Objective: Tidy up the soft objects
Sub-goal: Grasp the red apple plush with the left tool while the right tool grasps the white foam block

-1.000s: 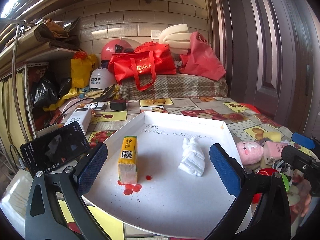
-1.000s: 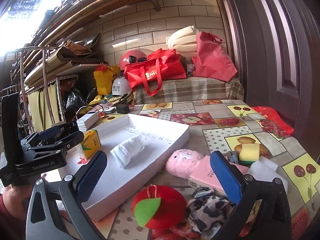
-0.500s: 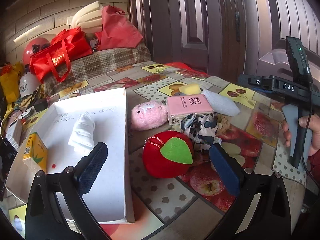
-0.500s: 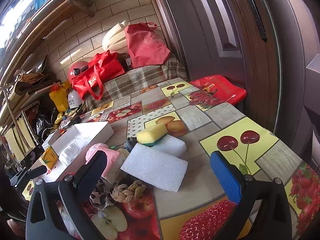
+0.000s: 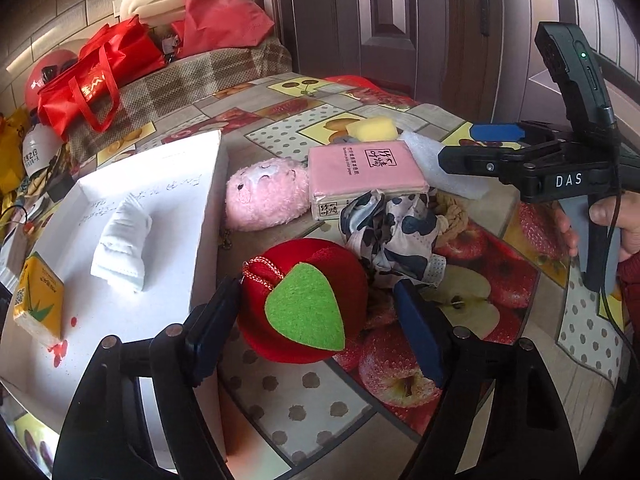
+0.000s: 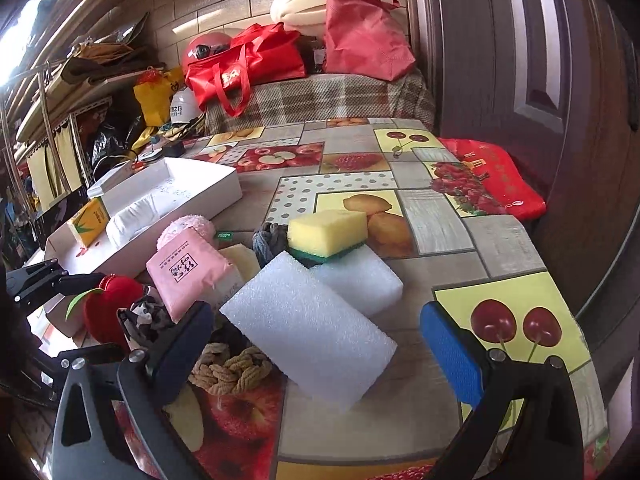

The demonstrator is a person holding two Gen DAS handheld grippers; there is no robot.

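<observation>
Left hand-held gripper (image 5: pixel 316 328) occupies the bottom of the left wrist view with jaws spread wide. Its 2 pads flank the red plush apple (image 5: pixel 304 300) at lower centre; the left pad is at the apple's side, though contact cannot be confirmed, and the right pad stands clear of it. The apple rests on the desk (image 5: pixel 304 404), green felt leaf facing the camera.

Just above and right of the apple lies a black-and-white patterned cloth (image 5: pixel 394 236), with a knotted rope (image 5: pixel 452 216) at its right edge. Beyond these, at frame centre, a pink plush toy (image 5: pixel 266 194) touches a pink tissue pack (image 5: pixel 366 172). A white tray (image 5: pixel 208 216) fills the left of the frame; it contains a folded white cloth (image 5: pixel 122 248) and a yellow carton (image 5: pixel 38 300).

Right hand-held gripper (image 6: pixel 316 344) is likewise open and empty in the right wrist view. Between its pads at lower centre lies a white foam block (image 6: pixel 308 328), not touched on the right side. A second white foam block (image 6: pixel 360 284) sits behind it, and a yellow sponge (image 6: pixel 328 232) rests on that block, near frame centre. Red bags (image 6: pixel 248 64) stand at the top.
</observation>
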